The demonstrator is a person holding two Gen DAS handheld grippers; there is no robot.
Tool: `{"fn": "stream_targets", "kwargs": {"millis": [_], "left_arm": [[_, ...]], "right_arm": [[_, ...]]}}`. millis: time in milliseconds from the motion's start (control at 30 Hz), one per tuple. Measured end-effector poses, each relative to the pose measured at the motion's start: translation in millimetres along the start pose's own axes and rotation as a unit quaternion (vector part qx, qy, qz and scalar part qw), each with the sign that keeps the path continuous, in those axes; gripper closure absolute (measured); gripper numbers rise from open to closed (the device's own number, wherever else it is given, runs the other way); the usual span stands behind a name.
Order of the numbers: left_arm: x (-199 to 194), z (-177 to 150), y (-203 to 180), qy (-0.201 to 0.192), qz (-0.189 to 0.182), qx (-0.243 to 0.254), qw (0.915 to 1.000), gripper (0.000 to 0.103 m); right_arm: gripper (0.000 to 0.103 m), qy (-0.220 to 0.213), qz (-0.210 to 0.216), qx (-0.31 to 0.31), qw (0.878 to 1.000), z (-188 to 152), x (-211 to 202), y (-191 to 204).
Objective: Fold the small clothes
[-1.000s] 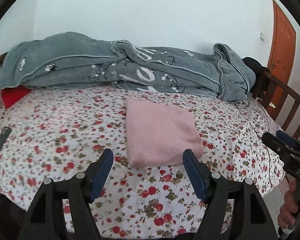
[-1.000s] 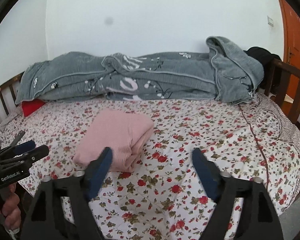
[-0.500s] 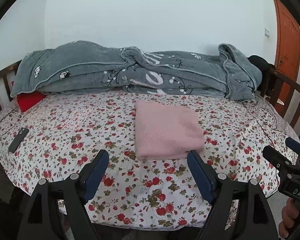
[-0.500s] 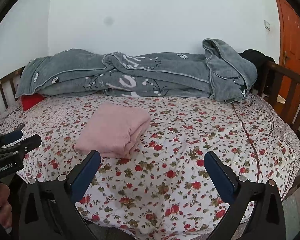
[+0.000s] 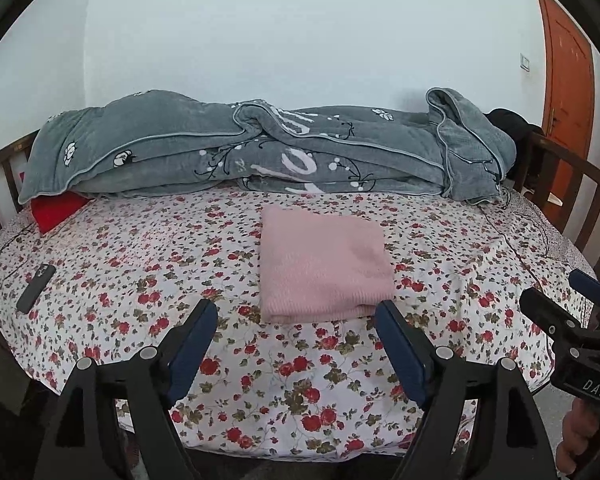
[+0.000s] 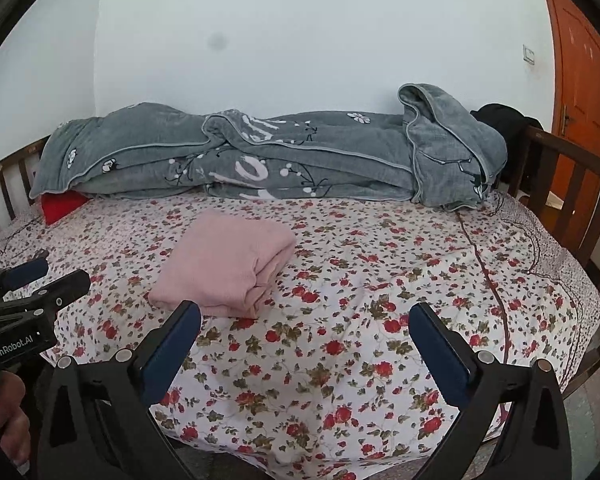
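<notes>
Hovering off near bed edge: left gripper point(image 5: 294, 334) and right gripper point(image 6: 305, 336), jaws wide, empty. Pink garment point(image 5: 324, 264) folded, mid-bedsheet point(image 5: 140, 280). Recommended: checking edges square, pressing flat.

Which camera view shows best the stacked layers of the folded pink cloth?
The right wrist view: the pink cloth turns its layered side edge toward the camera, so the folds are visible. The left wrist view shows the cloth mostly from above, a flat rectangle with only a thin front edge.

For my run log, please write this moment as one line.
left gripper: open, empty | right gripper: open, empty | pink garment: folded, on floral bedsheet | contact: none
</notes>
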State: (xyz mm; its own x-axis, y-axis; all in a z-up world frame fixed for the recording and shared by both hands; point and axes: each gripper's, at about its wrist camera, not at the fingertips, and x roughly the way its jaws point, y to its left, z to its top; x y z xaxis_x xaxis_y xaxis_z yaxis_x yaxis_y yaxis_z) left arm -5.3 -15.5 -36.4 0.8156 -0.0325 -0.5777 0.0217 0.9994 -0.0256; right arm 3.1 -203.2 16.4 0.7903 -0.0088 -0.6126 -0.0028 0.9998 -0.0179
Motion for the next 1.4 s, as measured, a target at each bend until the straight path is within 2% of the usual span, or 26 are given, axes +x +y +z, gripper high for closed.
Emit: {"fn": "stream_targets", "kwargs": {"millis": [1400], "left_arm": [[-3.6,1.2,-1.5,0.000,0.001,0.004,1.0000,0.021]], "right_arm": [[0.001,-0.005,0.004,0.016,1.000,4.2,-4.1,2.0]]}}
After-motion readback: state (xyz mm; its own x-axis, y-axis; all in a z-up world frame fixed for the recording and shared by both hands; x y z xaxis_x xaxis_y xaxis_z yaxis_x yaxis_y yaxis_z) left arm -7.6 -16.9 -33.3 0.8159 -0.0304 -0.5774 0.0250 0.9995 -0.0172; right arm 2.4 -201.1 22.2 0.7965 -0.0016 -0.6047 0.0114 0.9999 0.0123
